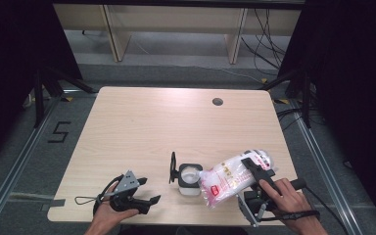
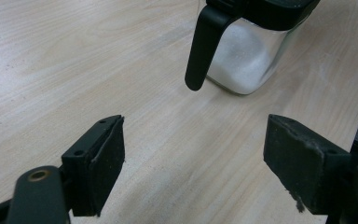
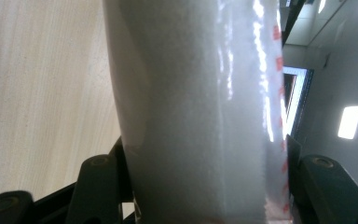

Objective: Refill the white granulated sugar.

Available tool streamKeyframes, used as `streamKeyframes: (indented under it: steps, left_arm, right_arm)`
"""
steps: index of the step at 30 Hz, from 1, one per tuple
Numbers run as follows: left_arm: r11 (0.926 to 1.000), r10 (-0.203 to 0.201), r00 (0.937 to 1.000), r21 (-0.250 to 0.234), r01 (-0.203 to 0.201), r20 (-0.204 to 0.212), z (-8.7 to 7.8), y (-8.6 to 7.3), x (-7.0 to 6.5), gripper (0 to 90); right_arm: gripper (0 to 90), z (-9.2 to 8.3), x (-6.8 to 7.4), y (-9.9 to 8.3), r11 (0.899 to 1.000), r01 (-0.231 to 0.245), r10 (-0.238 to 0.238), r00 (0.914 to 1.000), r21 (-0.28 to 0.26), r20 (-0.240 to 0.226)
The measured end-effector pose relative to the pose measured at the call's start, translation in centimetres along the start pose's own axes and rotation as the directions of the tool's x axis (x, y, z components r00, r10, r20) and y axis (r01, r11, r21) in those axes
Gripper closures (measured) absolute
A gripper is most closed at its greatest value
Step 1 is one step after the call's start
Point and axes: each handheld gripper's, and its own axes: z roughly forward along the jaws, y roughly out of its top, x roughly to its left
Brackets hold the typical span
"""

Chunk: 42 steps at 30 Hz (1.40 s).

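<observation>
Sugar bag (image 1: pixel 229 180), is that what you've got there?

— Yes. My right gripper (image 1: pixel 254 169) is clamped across its middle, jaws pressed on either side of the soft plastic. It's tipped on a slant, low end toward the glass jar (image 1: pixel 189 180), near the front edge of the table (image 1: pixel 142 127).

— How does it feel in the grip, do you reckon?

— Floppy, I'd judge. The film is thin and glossy, so likely slippery, and the granules inside would shift and sag to the low end. Best taken around the full belly, as I have it; a pinch near a corner would probably fold.

— And the jar?

— Standing upright beside the bag's mouth, its black flip lid (image 1: pixel 173 167) swung up on the far side from the bag. White granules already lie inside (image 2: pixel 242 56). Glass, so stiff, but breakable if knocked.

— Your other hand?

— My left gripper (image 1: pixel 139 193) hangs low over the wood with jaws spread wide, nothing between them, pointing toward the jar from well to its side.

— Any risk?

— A spill, I'd guess, if the contents slump suddenly.
</observation>
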Motion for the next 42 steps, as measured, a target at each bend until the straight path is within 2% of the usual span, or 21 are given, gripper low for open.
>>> streamKeyframes:
  steps: [2, 4, 5, 8, 10, 14, 15, 16, 17, 22, 23, 24, 28, 31, 32, 33, 35, 37, 38, 40, 42]
  left_arm:
    - [0.9992, 0.039, 0.9992, 0.005, -0.039, -0.001, -0.02, 0.07, 0.25, 20.1]
    - [1.0000, -0.002, 1.0000, -0.001, 0.002, -0.004, 0.00, 0.00, -0.05, 20.1]
    - [1.0000, 0.001, 1.0000, 0.001, -0.001, -0.003, -0.01, 0.00, -0.03, 20.1]
    - [0.9998, 0.019, 0.9998, 0.007, -0.019, 0.001, -0.10, 0.04, 0.13, 20.1]
    - [0.9999, 0.012, 0.9999, 0.005, -0.012, 0.002, -0.09, 0.01, 0.09, 20.1]
    - [0.9991, 0.042, 0.9991, 0.009, -0.042, 0.005, -0.13, 0.09, 0.27, 20.1]
    - [1.0000, 0.001, 1.0000, -0.002, -0.001, 0.002, -0.01, 0.00, 0.03, 20.1]
    - [1.0000, 0.004, 1.0000, -0.001, -0.004, 0.001, 0.00, 0.02, 0.06, 20.1]
    - [0.9999, 0.013, 0.9999, -0.001, -0.013, -0.001, -0.02, 0.04, 0.09, 20.1]
    - [0.9999, 0.010, 0.9999, 0.001, -0.010, 0.001, -0.03, 0.04, 0.08, 20.1]
    - [0.9994, 0.034, 0.9994, 0.007, -0.034, 0.003, -0.12, 0.08, 0.21, 20.1]
    - [0.9999, 0.012, 0.9999, 0.005, -0.012, 0.002, -0.09, 0.01, 0.10, 20.2]
    - [0.9995, 0.030, 0.9996, 0.006, -0.030, 0.003, -0.12, 0.07, 0.19, 20.2]
    - [0.9995, 0.031, 0.9995, -0.001, -0.031, 0.004, -0.04, 0.09, 0.21, 20.2]
    - [0.9996, 0.030, 0.9995, -0.001, -0.030, 0.004, -0.05, 0.08, 0.20, 20.2]
    - [0.9991, 0.042, 0.9991, 0.008, -0.042, 0.005, -0.13, 0.10, 0.28, 20.2]
    - [0.9991, 0.042, 0.9991, 0.007, -0.042, 0.004, -0.11, 0.09, 0.27, 20.2]
    - [0.9994, 0.035, 0.9994, 0.003, -0.035, 0.003, -0.08, 0.09, 0.24, 20.2]
    - [0.9991, 0.042, 0.9991, 0.007, -0.042, 0.004, -0.14, 0.10, 0.27, 20.2]
    - [0.9991, 0.043, 0.9991, 0.007, -0.043, 0.004, -0.13, 0.10, 0.28, 20.2]
    - [0.9997, 0.025, 0.9997, 0.001, -0.025, -0.001, -0.12, 0.05, 0.18, 20.2]
  right_arm:
    - [46.3, 0.01, -0.04, 0.12, 1.000, 0.011, -0.011, 0.9999, 0.002, -0.004]
    - [46.3, 0.04, -0.05, 0.36, 0.999, 0.034, -0.034, 0.9994, 0.000, 0.000]
    - [46.3, 0.03, 0.16, 0.48, 1.000, 0.017, -0.017, 0.9998, 0.004, -0.006]
    - [46.3, 0.13, -0.03, 0.67, 0.998, 0.055, -0.055, 0.9985, -0.009, -0.002]
    - [46.3, -0.05, 0.47, 0.69, 1.000, -0.001, 0.001, 1.0000, 0.025, -0.008]
    - [46.3, 0.06, 0.34, 0.70, 1.000, 0.023, -0.023, 0.9997, 0.009, -0.008]
    - [46.3, 0.00, 0.26, 0.75, 0.999, 0.037, -0.037, 0.9992, 0.014, -0.013]
    - [46.3, 0.09, -0.14, 0.81, 0.996, 0.087, -0.087, 0.9962, -0.004, -0.003]
    - [46.3, -0.11, 0.06, 0.85, 0.998, 0.053, -0.053, 0.9986, 0.021, -0.009]
    - [46.4, -0.11, 0.12, 0.70, 1.000, 0.015, -0.015, 0.9999, 0.005, -0.002]
    - [46.3, -0.15, -0.10, 0.79, 0.999, 0.048, -0.049, 0.9988, 0.009, 0.004]
    - [46.4, -0.24, -0.13, 0.84, 0.998, 0.055, -0.055, 0.9985, 0.016, 0.005]
    - [46.4, -0.20, 0.24, 0.69, 1.000, -0.002, 0.003, 0.9999, 0.021, -0.012]
    - [46.4, -0.06, -0.20, 0.68, 0.998, 0.061, -0.061, 0.9981, -0.003, 0.005]
    - [46.4, -0.21, 0.13, 0.68, 1.000, 0.016, -0.016, 0.9998, 0.024, -0.008]
    - [46.4, -0.10, -0.23, 0.68, 0.998, 0.069, -0.069, 0.9976, 0.000, 0.004]
    - [46.4, -0.19, 0.18, 0.62, 1.000, 0.019, -0.019, 0.9998, 0.012, -0.004]
    - [46.4, -0.13, 0.04, 0.72, 1.000, 0.028, -0.028, 0.9996, 0.004, -0.004]
    - [46.4, -0.18, -0.28, 0.85, 0.997, 0.074, -0.074, 0.9972, 0.000, 0.005]
    - [46.4, -0.30, 0.18, 0.83, 1.000, 0.004, -0.004, 1.0000, 0.014, -0.002]
    - [46.4, -0.21, -0.22, 0.89, 0.999, 0.054, -0.054, 0.9985, 0.000, 0.003]
